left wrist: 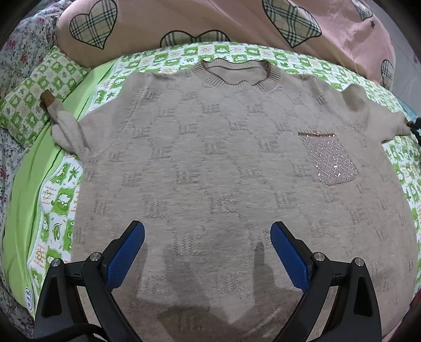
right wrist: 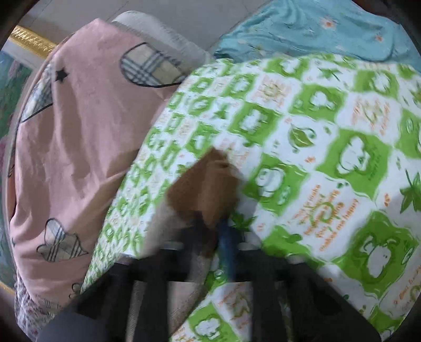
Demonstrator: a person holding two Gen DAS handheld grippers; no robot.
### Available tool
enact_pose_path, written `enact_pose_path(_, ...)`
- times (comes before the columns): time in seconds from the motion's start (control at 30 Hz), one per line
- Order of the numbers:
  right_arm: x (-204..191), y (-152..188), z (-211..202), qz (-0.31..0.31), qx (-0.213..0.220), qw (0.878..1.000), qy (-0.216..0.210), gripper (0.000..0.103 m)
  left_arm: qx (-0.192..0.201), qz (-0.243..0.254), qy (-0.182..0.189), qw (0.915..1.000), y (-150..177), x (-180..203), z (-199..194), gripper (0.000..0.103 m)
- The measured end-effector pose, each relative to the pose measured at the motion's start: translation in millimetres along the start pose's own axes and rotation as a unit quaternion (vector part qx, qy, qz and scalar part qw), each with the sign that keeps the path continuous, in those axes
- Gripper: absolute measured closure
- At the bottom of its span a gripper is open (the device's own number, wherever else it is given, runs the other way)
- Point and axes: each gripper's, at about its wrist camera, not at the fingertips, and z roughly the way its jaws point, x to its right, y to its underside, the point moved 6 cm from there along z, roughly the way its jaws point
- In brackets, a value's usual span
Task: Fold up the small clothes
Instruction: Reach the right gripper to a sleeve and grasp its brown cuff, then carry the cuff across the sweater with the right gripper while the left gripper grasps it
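Sweater (left wrist: 223, 163) lies flat beyond open left tongs (left wrist: 208, 252).

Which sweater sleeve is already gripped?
The sleeve by the sparkly pocket: the right gripper is shut on its brown cuff. The other sleeve lies free beside the green pillow.

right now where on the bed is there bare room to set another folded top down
Free patches: the plain green strip between the sweater and the floral cover's edge, and the frog-print sheet beyond the brown cuff in the right tool. Crowded: the middle, covered by the sweater, and the head end, lined by the pink heart pillow.
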Motion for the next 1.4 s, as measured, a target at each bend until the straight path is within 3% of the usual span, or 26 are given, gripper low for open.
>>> enact_pose_path(0.13,-53.5,22.6,-34.5,-0.089,0.009,0.995,-0.036,0.094,-0.005,-0.007,0.009,0.9999,3.4,-2.3,2.6,0.006)
enact_pose_path(0.27,-125.6,73.5,-60.0,-0.171,-0.020,0.981,-0.091,0.095,0.001,-0.013,0.018,0.9998,4.7,-4.8,-0.6,0.006)
enact_pose_path(0.37,-186.6,135.8,-66.7,-0.222,-0.069,0.961,-0.148,0.095,0.010,-0.021,0.025,0.9994,3.0,-9.8,-5.8,0.006)
enact_pose_path(0.53,-276.2,272.5,-51.3,-0.275,-0.188,0.913,-0.234,0.095,0.031,-0.039,0.038,0.9981,-1.7,-27.6,-15.7,0.006)
enact_pose_path(0.67,-322.1,375.1,-29.6,-0.288,-0.269,0.880,-0.265,0.095,0.043,-0.058,0.046,0.9963,-4.0,-49.6,-19.7,0.006)
enact_pose_path(0.9,-362.5,493.8,-0.6,-0.281,-0.355,0.846,-0.282,0.095,0.046,-0.089,0.071,0.9925,-10.2,-79.9,-13.7,0.006)
enact_pose_path(1.07,-353.4,523.6,24.0,-0.285,-0.384,0.843,-0.246,0.087,0.038,-0.107,0.091,0.9894,-22.6,-90.1,0.5,0.006)
enact_pose_path(1.13,-351.2,526.5,26.2,-0.277,-0.392,0.845,-0.235,0.065,0.032,-0.116,0.106,0.9870,-31.0,-90.8,8.3,0.006)
enact_pose_path(1.23,-341.0,507.8,11.8,-0.270,-0.371,0.854,-0.244,0.059,0.030,-0.121,0.125,0.9843,-49.1,-87.0,23.4,0.006)
enact_pose_path(1.4,-303.2,454.9,-26.0,-0.256,-0.314,0.884,-0.234,0.054,-0.001,-0.144,0.163,0.9762,-83.7,-77.5,70.2,0.006)
